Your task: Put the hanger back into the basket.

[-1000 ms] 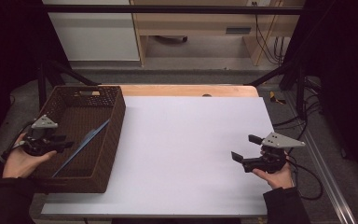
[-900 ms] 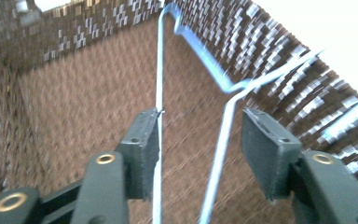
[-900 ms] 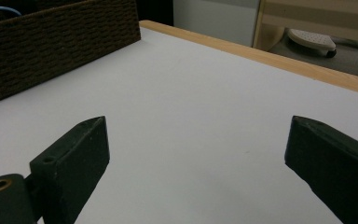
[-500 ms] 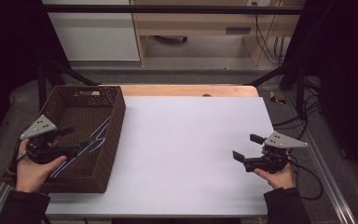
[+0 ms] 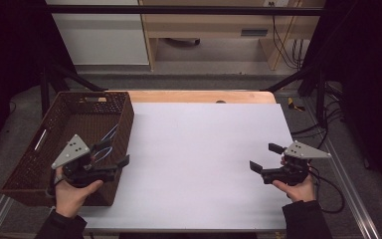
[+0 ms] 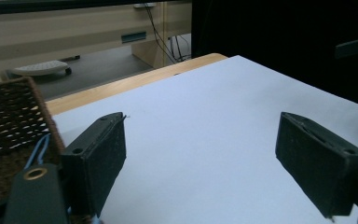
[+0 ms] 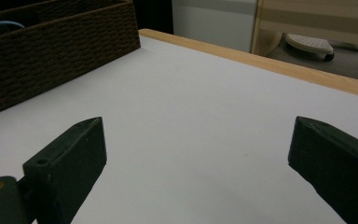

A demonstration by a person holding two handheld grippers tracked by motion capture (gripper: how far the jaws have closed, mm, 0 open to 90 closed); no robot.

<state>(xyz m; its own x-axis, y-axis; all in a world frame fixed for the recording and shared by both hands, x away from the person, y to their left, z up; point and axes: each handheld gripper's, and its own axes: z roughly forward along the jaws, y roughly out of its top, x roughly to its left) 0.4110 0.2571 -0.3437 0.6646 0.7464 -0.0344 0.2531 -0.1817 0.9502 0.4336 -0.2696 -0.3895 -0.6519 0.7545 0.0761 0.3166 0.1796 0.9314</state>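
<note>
A brown wicker basket [image 5: 30,154] stands at the table's left edge. Inside it a thin blue looped thing [image 5: 110,133] leans against the right wall; only part of it shows. My left gripper [image 5: 114,154] hangs over the basket's near right corner, open, with nothing between its jaws. In the left gripper view the basket [image 6: 9,116] and a bit of the blue loop [image 6: 37,149] sit at the left. My right gripper [image 5: 265,157] is open and empty above the white tabletop [image 5: 204,164] at the right. The right gripper view shows the basket [image 7: 51,42] far off, with the blue loop [image 7: 7,24] at its rim.
A bare wooden strip [image 5: 194,96] runs along the table's far edge. Black frame posts stand at both back corners. Beyond the table are a cabinet and a wooden desk on the floor. Cables trail at the right, by the metal rail [image 5: 350,199].
The left gripper has moved nearer and to the right, from over the basket's left side to its near right corner. The blue thing that reached out from its jaws now rests in the basket. The right gripper has barely moved.
</note>
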